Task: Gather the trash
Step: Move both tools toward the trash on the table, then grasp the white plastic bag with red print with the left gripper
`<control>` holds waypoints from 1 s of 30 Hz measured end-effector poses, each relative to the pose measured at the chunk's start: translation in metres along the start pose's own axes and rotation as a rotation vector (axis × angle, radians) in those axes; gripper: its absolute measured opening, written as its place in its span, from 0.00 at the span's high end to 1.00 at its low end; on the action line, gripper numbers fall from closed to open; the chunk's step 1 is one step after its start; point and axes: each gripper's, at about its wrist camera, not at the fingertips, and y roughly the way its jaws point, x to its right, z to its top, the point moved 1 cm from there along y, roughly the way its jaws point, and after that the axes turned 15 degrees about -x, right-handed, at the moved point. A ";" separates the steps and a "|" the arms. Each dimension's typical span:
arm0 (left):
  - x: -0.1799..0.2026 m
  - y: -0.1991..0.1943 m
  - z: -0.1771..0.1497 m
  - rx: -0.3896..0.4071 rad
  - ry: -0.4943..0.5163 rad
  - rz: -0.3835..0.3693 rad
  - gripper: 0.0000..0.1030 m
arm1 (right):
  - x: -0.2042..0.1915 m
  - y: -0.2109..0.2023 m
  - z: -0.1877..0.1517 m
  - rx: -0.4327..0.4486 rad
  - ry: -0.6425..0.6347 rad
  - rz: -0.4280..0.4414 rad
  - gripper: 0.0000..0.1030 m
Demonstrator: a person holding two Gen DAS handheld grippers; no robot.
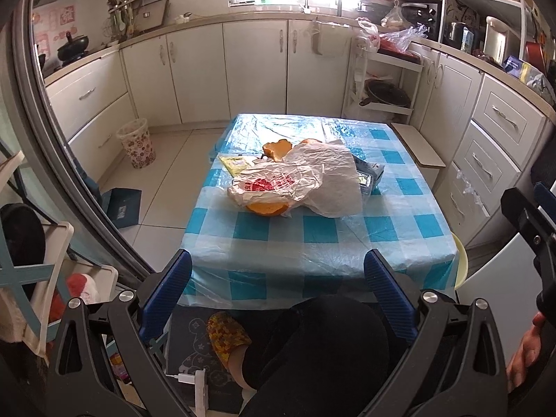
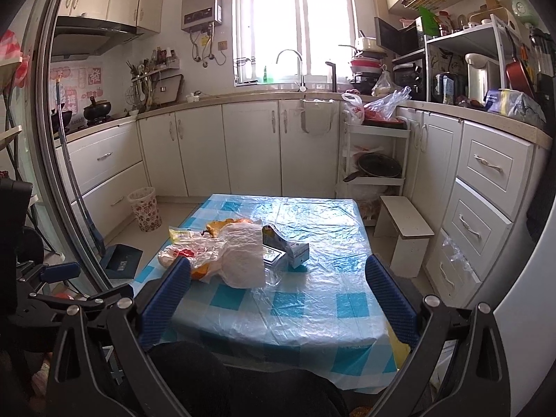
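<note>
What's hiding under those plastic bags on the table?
Orange peel pokes out beneath the printed plastic bag; a carton sits behind the white bag. Whatever else lies underneath is covered.

Glossy, crinkled clear plastic sheeting (image 1: 312, 246) catches the window glare over the blue-and-white checked tablecloth (image 2: 351, 304). On it, a thin white plastic bag with red print (image 1: 278, 182) lies wrinkled and semi-sheer beside a matt, creased white paper wrapper (image 1: 333, 177). The small printed cardboard carton (image 2: 295, 252) looks smooth. Ribbed blue rubbery pads (image 1: 175, 290) line matt black plastic gripper arms, studded with shiny metal bolts (image 1: 430, 296). The floral-patterned wastebasket (image 1: 136, 142) has a perforated rim.
</note>
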 end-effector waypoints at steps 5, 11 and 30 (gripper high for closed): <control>-0.029 0.020 0.012 -0.028 -0.055 -0.043 0.07 | -0.003 0.030 0.021 -0.026 -0.010 0.061 0.07; -0.051 0.057 0.029 -0.076 -0.090 -0.081 0.07 | -0.015 0.096 0.045 -0.175 -0.025 0.163 0.07; -0.057 0.196 0.120 -0.227 -0.221 -0.111 0.20 | -0.013 0.265 0.058 -0.447 0.025 0.327 0.77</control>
